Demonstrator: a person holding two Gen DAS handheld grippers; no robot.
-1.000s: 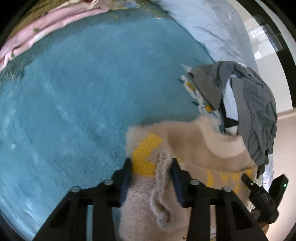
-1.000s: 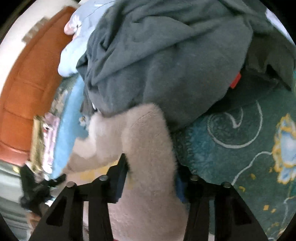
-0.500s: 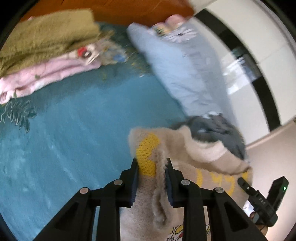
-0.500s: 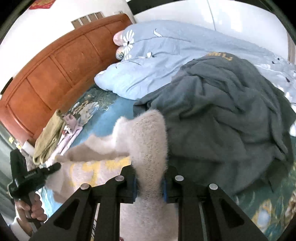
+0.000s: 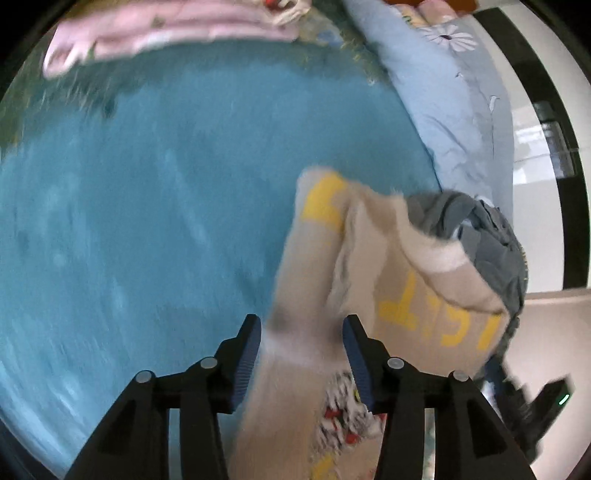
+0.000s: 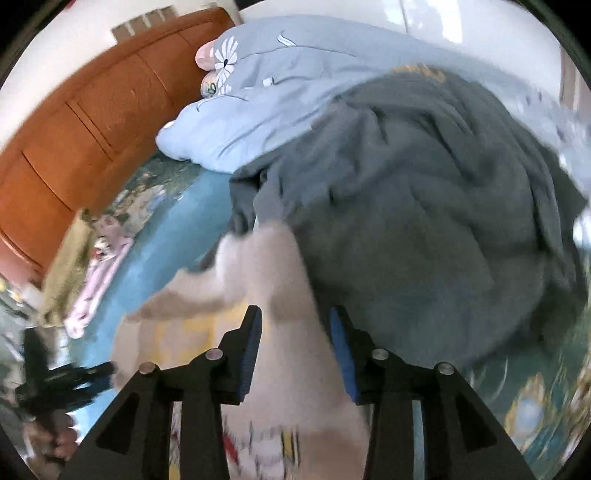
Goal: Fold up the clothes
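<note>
Hanging between both grippers, the beige sweater (image 5: 369, 280) with yellow letters is held above the teal blanket (image 5: 147, 221). The left gripper (image 5: 301, 345) has a fold of the sweater running down between its blue-padded fingers (image 5: 246, 354); the fabric fills most of the gap, though whether the pads actually press it cannot be told through the motion blur. Seen from the right wrist, the right gripper (image 6: 295, 336) likewise has a thick fuzzy stretch of the sweater (image 6: 273, 280) between its fingers (image 6: 341, 350), filling the space from pad to pad, and the cloth looks pinched there. Just beyond the sweater lies a rumpled grey garment (image 6: 424, 221), touching or overlapping the sweater's far edge. Behind that sits a light blue duvet (image 6: 266, 110) with a white flower print, and a wooden headboard (image 6: 81, 122) stands at the left of the right wrist view. A pink cloth (image 5: 166, 29) lies folded at the far edge of the blanket in the left wrist view. Both views are blurred.
</note>
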